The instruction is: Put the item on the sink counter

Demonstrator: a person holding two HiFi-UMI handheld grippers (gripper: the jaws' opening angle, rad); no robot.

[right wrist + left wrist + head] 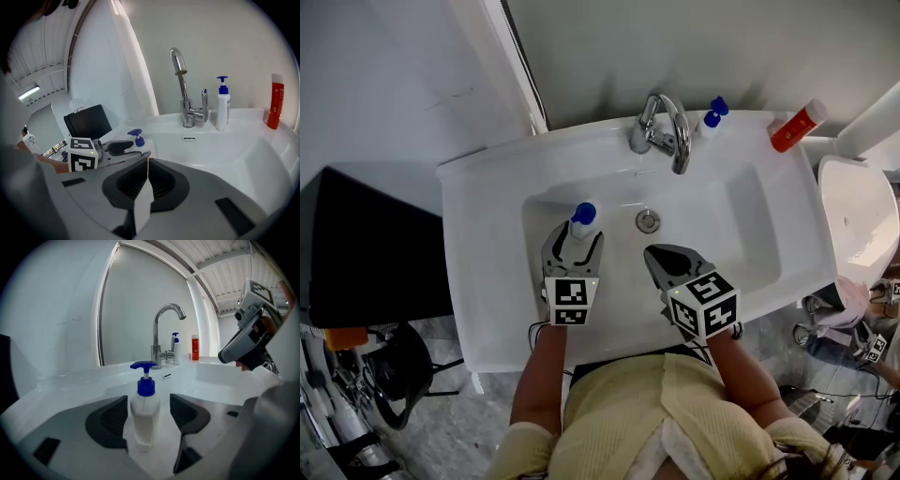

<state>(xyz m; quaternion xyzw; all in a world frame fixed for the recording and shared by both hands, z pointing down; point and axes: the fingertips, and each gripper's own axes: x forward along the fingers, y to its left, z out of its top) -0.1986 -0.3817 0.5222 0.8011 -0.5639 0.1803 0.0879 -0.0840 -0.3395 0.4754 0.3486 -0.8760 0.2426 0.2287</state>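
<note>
Bottle (143, 420) w/ blue pump stands in sink basin (741, 234), front-left corner, not yet on desk (483, 281). Left tool (147, 406) jaws spread either side, prob. no contact. Right tool (147, 164) jaws pressed together, empty. Risk: off-centre squeeze tips it; slick plastic slips mid-lift.

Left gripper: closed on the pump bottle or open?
Open. The left gripper's jaws stand apart, with a gap showing on each side of the upright pump bottle between them.

Both forearms (540, 375) reach forward, side by side. The left gripper (573, 249) points straight ahead with its jaws apart. The right gripper (662, 262), angled slightly leftward, has its jaws pressed together.
</note>
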